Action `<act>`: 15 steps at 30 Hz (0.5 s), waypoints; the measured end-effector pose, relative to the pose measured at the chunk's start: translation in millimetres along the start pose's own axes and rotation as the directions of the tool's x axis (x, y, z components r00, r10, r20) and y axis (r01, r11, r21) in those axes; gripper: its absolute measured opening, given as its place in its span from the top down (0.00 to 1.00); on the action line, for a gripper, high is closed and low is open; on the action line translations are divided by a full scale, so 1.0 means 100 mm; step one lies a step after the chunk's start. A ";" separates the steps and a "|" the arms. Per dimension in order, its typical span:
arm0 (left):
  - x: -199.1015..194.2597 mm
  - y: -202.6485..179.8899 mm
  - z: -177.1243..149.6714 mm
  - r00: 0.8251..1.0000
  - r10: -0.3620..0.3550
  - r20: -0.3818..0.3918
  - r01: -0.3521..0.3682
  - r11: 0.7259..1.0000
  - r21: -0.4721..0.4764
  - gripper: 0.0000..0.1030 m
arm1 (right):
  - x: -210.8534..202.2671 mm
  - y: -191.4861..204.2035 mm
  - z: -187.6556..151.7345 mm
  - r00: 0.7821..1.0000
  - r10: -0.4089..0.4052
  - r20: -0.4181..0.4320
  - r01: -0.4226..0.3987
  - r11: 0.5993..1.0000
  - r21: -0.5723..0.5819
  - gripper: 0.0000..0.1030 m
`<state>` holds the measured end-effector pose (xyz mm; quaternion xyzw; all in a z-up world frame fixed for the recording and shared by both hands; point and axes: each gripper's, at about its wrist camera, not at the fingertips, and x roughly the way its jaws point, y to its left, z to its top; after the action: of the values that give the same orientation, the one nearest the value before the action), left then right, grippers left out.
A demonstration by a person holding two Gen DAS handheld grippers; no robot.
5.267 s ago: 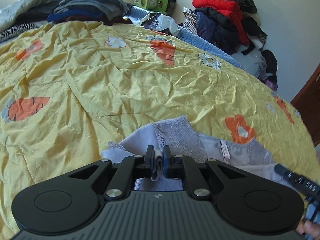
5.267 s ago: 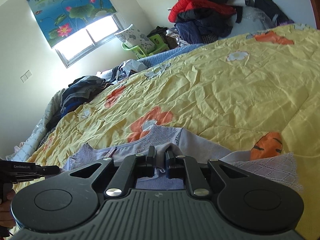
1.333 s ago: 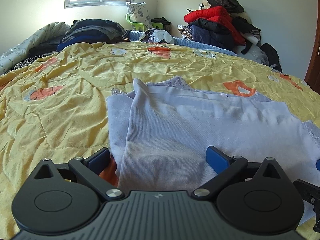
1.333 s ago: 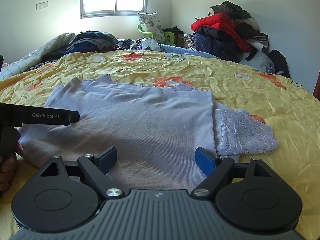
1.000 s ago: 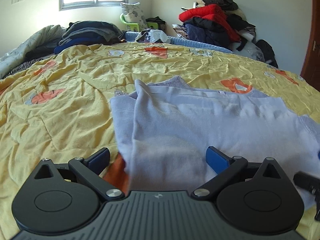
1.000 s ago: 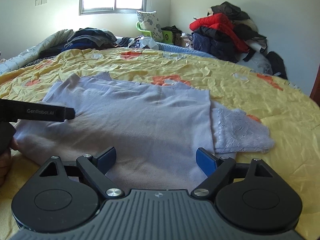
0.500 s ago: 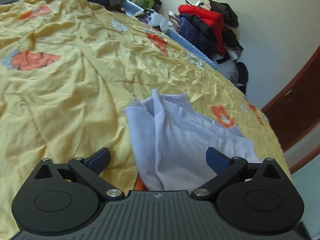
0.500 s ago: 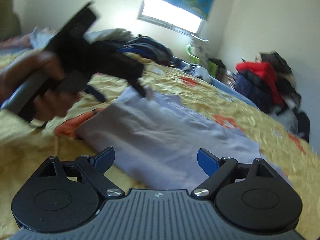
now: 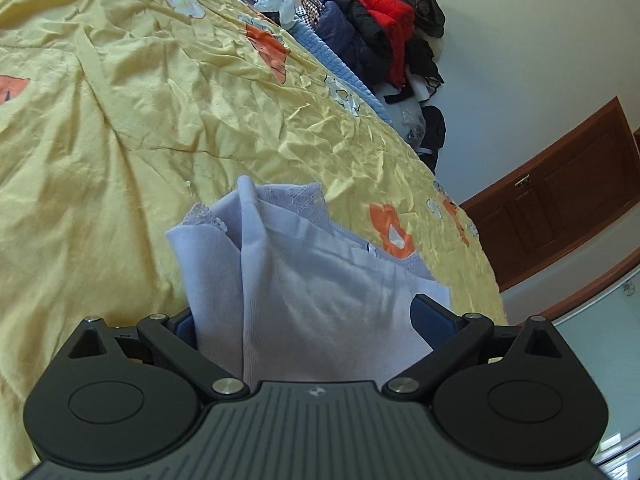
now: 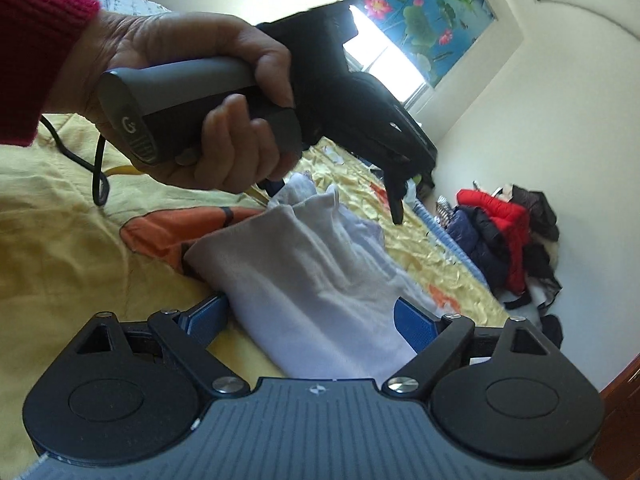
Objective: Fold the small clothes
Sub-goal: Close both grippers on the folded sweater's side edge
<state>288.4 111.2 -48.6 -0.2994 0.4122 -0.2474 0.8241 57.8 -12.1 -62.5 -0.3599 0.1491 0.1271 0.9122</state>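
Note:
A pale lilac top (image 9: 320, 280) with lace trim lies folded on the yellow bedspread (image 9: 120, 120). My left gripper (image 9: 308, 320) is open, its blue pads on either side of the garment's near edge. In the right wrist view the same top (image 10: 312, 280) lies between the open pads of my right gripper (image 10: 310, 320). The person's hand holds the left gripper's handle (image 10: 192, 84) just above the far end of the cloth.
A heap of red and dark clothes (image 9: 384, 28) is piled against the wall at the bed's far corner. A brown wooden door (image 9: 560, 184) stands at right. A cable (image 10: 96, 168) hangs from the handle. The window with a flower blind (image 10: 412, 12) is behind.
Both grippers have swung round to the garment's left end and tilted down close over it. The left gripper's handle and hand now fill the right wrist view. Jaws stay open.

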 end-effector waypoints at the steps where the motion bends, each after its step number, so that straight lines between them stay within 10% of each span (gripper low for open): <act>1: 0.02 0.00 0.03 1.000 0.000 0.001 0.000 1.000 -0.008 0.07 | 0.03 0.01 0.03 1.000 -0.001 0.000 0.001 1.000 -0.004 0.16; 7: 0.17 -0.02 0.15 0.999 0.050 -0.014 -0.049 0.999 0.014 0.38 | 0.18 0.09 0.14 1.000 0.015 0.000 -0.015 0.999 -0.040 0.47; 15: 0.26 -0.08 0.19 0.994 0.108 -0.001 -0.108 0.993 0.057 0.55 | 0.20 0.21 0.18 0.999 0.046 0.001 -0.045 0.994 -0.098 0.70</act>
<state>316.7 93.9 -47.3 -0.2525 0.4223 -0.2147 0.8437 72.4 17.9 -70.7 -0.4006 0.1492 0.1558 0.8905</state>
